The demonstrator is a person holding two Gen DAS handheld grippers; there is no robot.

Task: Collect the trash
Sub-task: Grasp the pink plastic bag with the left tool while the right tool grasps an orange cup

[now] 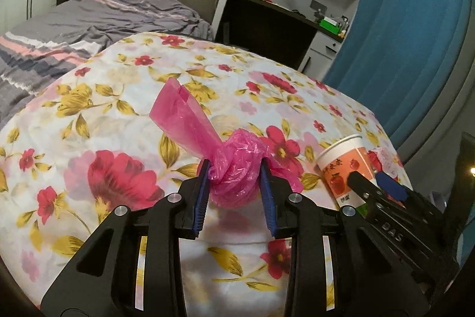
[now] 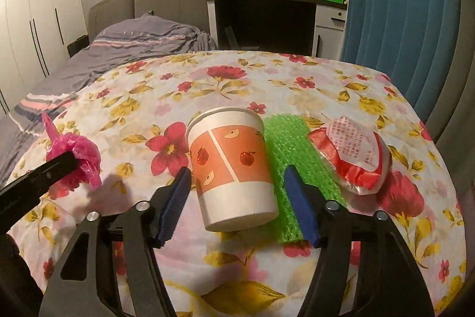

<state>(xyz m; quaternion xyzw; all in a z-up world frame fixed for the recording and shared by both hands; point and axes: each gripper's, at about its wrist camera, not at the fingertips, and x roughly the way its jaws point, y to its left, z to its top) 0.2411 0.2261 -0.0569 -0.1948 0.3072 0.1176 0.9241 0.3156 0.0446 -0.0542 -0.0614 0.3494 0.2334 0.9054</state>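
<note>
Lying out: one pink bag (image 1: pixel 234 168), one paper cup (image 2: pixel 234 168), one green sheet (image 2: pixel 292 150), one red packet (image 2: pixel 356 159).

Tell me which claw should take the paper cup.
Right. The right claw already straddles the paper cup, pads not yet pressing it, while the left claw is shut on the pink plastic bag.

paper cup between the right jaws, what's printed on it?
Paper cup: white with an orange band carrying red apples and apple slices. Clearest in the right wrist view.
</note>
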